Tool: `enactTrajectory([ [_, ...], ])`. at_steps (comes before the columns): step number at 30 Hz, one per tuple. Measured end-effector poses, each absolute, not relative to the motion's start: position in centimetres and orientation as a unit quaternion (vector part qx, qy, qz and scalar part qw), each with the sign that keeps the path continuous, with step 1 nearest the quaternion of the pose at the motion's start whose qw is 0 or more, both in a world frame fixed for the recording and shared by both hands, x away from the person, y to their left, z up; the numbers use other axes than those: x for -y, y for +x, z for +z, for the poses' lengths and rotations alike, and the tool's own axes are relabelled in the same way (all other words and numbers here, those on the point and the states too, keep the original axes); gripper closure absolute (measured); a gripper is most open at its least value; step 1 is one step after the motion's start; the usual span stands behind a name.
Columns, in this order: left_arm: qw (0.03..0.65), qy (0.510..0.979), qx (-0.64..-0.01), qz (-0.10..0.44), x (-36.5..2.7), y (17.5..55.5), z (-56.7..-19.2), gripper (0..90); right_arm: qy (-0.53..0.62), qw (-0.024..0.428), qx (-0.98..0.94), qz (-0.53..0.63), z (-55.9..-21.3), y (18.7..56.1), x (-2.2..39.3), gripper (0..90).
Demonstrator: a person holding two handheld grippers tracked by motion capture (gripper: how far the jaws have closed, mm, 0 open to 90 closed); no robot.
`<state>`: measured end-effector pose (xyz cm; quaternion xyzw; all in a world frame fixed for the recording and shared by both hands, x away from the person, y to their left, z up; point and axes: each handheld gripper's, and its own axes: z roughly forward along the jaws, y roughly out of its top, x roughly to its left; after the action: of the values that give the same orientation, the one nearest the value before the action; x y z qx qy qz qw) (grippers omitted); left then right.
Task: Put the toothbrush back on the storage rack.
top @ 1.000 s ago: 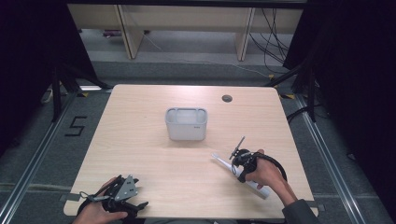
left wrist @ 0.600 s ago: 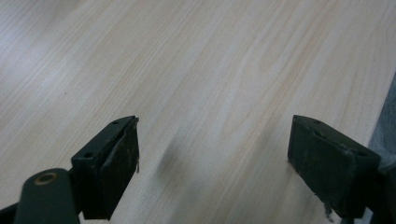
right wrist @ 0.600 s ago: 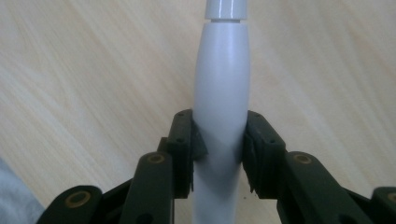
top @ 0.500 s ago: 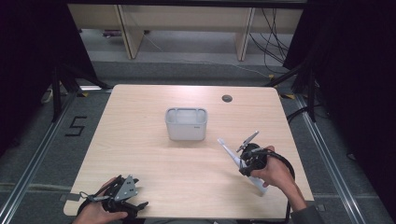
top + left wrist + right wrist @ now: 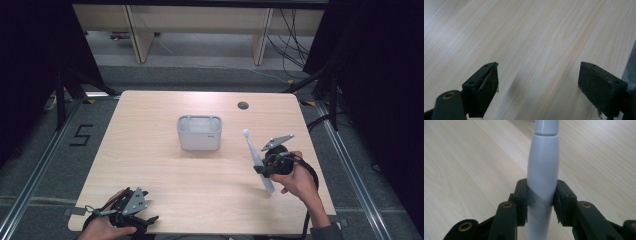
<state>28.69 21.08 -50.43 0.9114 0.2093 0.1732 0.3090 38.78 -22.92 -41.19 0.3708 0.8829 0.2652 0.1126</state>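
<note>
High view: the right hand [image 5: 295, 177] is seen over the right part of the table [image 5: 150, 150], forearm entering from the bottom right corner. The right gripper [image 5: 264, 165] is held above the tabletop, its grey plate tilted up toward the far edge. A white stick [image 5: 256, 157] is clamped in it; the stick is long, slim and pale grey-white, slanted from a lower end near the hand to an upper end pointing toward the far side. Its shadow is cast on the wood below. A grey bin [image 5: 199, 132] stands at mid-table, left of the stick and apart from it. The left hand [image 5: 102, 227] is rested at the near left edge with the left gripper [image 5: 145, 220] lying low on the table.

Left gripper view: the jaws are seen wide apart, nothing between them; bare wood grain is seen beyond.

Right gripper view: the pads [image 5: 524, 200] are pressed on both sides of the stick [image 5: 543, 170]. The stick is round, smooth, slightly bulged at the grip, with a seam near the top where a narrower section begins. It is held upright in this view, over the wood.
</note>
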Motion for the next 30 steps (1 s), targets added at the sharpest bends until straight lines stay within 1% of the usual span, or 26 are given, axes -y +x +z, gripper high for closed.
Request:
enactTrajectory([
  [3, 0.310, 0.910, -0.215, 0.171, -21.1, 28.7, -50.5, 16.4, 0.386, 0.118, -0.869, 0.285, -41.0, 39.1, 23.0, 67.0],
  [5, 0.309, 0.911, -0.210, 0.173, -21.1, 28.7, -50.4, 16.4, 0.373, 0.140, -0.865, 0.305, -41.0, 39.5, 23.0, 67.0],
  [6, 0.309, 0.911, -0.210, 0.173, -21.1, 28.7, -50.4, 16.4, 0.374, 0.133, -0.865, 0.308, -40.8, 39.5, 23.0, 67.0],
  [8, 0.309, 0.910, -0.215, 0.171, -21.1, 28.7, -50.5, 16.4, 0.375, 0.151, -0.852, 0.333, -40.8, 39.8, 23.0, 67.0],
  [11, 0.309, 0.911, -0.209, 0.174, -21.1, 28.7, -50.4, 16.4, 0.385, 0.153, -0.837, 0.356, -40.6, 40.0, 22.7, 67.0],
  [18, 0.309, 0.911, -0.213, 0.173, -21.1, 28.7, -50.5, 16.4, 0.367, 0.180, -0.816, 0.409, -40.3, 41.2, 22.4, 67.0],
  [20, 0.310, 0.911, -0.209, 0.174, -21.1, 28.7, -50.4, 16.4, 0.372, 0.177, -0.807, 0.424, -40.3, 41.4, 22.3, 67.0],
  [30, 0.309, 0.911, -0.209, 0.173, -21.1, 28.7, -50.4, 16.4, 0.363, 0.195, -0.787, 0.459, -39.9, 42.8, 21.5, 66.9],
])
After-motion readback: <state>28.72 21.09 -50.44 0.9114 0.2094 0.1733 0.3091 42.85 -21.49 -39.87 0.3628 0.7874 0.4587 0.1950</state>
